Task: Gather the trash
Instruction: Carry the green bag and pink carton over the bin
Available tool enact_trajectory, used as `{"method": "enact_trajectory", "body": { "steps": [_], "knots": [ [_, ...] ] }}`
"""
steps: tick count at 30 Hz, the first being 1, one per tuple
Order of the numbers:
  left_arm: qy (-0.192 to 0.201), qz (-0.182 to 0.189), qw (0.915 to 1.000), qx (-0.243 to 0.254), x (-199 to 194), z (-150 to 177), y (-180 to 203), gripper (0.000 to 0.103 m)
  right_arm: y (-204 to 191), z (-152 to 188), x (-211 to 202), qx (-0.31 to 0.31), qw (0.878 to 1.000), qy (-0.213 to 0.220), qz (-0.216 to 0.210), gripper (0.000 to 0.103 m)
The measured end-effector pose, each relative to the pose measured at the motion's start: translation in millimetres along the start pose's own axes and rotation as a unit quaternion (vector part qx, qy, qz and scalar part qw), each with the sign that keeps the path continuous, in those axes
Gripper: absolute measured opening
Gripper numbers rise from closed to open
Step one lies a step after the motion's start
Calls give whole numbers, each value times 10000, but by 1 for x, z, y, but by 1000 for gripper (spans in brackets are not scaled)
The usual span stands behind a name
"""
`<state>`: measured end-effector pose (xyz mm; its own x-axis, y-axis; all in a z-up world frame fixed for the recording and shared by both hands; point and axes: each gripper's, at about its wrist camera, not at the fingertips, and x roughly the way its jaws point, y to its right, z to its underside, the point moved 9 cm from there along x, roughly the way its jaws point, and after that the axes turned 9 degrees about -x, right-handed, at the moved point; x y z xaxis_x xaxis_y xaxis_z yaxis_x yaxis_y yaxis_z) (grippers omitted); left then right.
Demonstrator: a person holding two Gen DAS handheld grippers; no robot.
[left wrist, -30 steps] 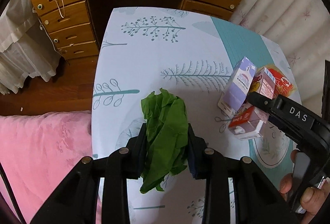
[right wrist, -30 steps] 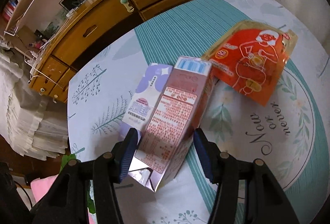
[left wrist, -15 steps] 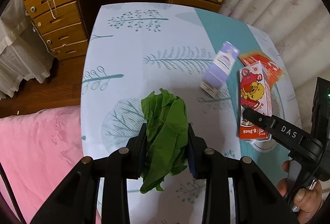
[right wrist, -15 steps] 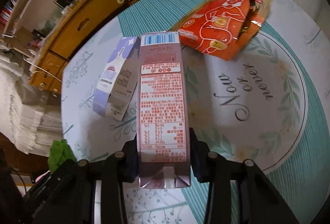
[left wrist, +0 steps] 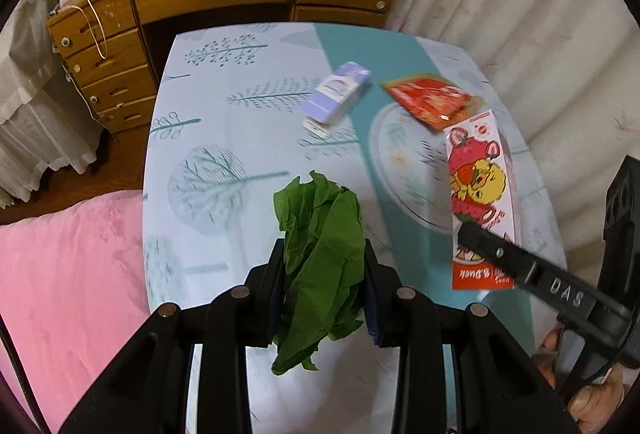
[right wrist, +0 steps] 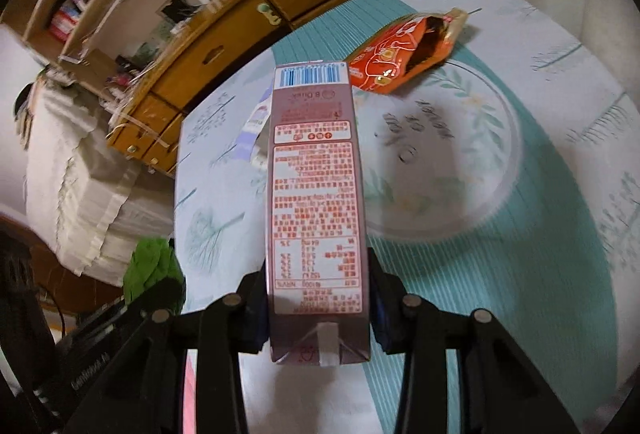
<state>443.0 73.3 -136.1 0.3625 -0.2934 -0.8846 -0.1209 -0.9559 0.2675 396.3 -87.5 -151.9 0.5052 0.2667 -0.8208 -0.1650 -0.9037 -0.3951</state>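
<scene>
**A:** What do you have in each hand?

**B:** My left hand-held gripper [left wrist: 325, 286] is clamped on a green wad [left wrist: 322, 254], lower centre of the left view. My right hand-held gripper [right wrist: 318, 304] is clamped on a carton [right wrist: 316, 202], lifted clear of the counter [right wrist: 520, 254]. Its long axis runs straight out along the fingers, barcode end farthest from me.

**A:** What trash is left?

**B:** Two pieces, both lying on the counter: a purple box [left wrist: 336, 96] in the upper middle of the left view, and an orange wrapper [left wrist: 430, 100] just to its right. I see no bin in either view, so I cannot tell where these go.

**A:** Which hand is nearer to them?

**B:** I judge the right. In the right view the wrapper [right wrist: 404, 52] lies ahead and slightly right of the carton's tip. But both grippers are full, so each must unload first.

**A:** Do the views differ?

**B:** Yes. The left one shows the carton's cartoon face [left wrist: 480, 194] and the whole box. The right one shows the carton's printed panel and the wrapper's open mouth; the carton hides most of the box [right wrist: 256, 126].
</scene>
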Motion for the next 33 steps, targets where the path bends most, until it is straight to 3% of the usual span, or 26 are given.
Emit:
{"method": "enact_trajectory", "body": {
  "steps": [9, 18, 25, 33],
  "knots": [
    [570, 3, 9977, -377, -96, 112, 69, 31, 28, 90, -117, -755, 9959, 169, -465, 39],
    [679, 40, 9968, -421, -156, 236, 140, 31, 74, 172, -209, -1174, 9915, 166, -533, 39],
    [419, -63, 9989, -206, -173, 305, 168, 31, 94, 234, -236, -1139, 9913, -81, -650, 39],
    [-89, -168, 9998, -99, -144, 360, 164, 31, 115, 303, -216, -835, 9927, -598, -637, 39]
  ]
}}
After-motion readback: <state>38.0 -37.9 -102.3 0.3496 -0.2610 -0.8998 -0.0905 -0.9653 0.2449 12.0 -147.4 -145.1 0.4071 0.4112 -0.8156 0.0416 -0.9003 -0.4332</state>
